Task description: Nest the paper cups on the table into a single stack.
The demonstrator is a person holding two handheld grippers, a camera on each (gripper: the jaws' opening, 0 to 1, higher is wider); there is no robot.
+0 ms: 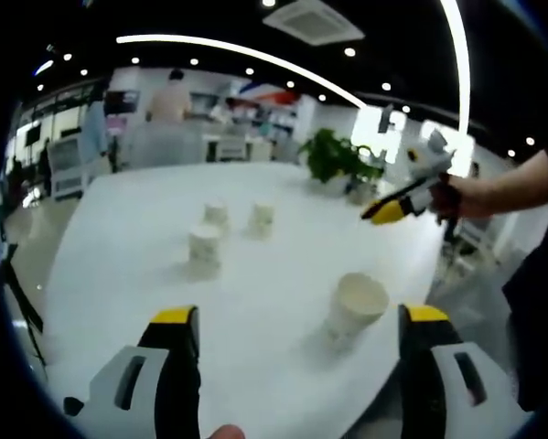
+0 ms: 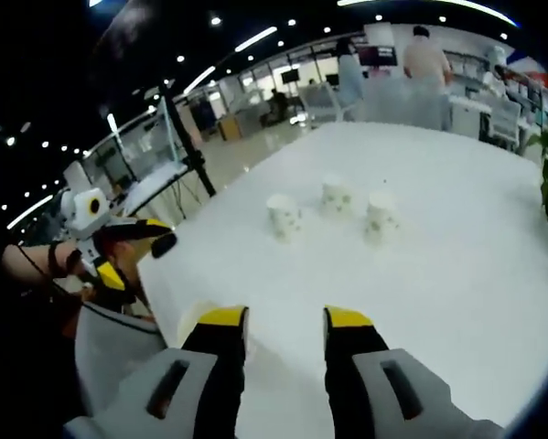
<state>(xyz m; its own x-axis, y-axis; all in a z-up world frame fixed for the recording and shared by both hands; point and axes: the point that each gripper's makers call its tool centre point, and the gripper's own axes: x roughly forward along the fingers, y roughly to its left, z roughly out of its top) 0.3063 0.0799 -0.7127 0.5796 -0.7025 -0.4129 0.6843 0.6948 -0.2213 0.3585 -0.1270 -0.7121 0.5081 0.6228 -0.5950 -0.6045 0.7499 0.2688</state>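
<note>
Meanwhile, four cups upright on the white table (image 1: 118,238): near cup (image 1: 356,306) by the edge, three (image 1: 205,247) farther back, apart. Left gripper (image 1: 301,334) released, jaws wide, empty. Right gripper (image 2: 283,329) parted slightly, grasping nothing, above the table.

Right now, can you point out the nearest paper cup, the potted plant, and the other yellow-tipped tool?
nearest paper cup (image 1: 356,306), left gripper view, on its side wall below the rim.
potted plant (image 1: 333,155), left gripper view, on its green leaves.
right tool (image 1: 383,212), left gripper view, on its yellow tip.
</note>
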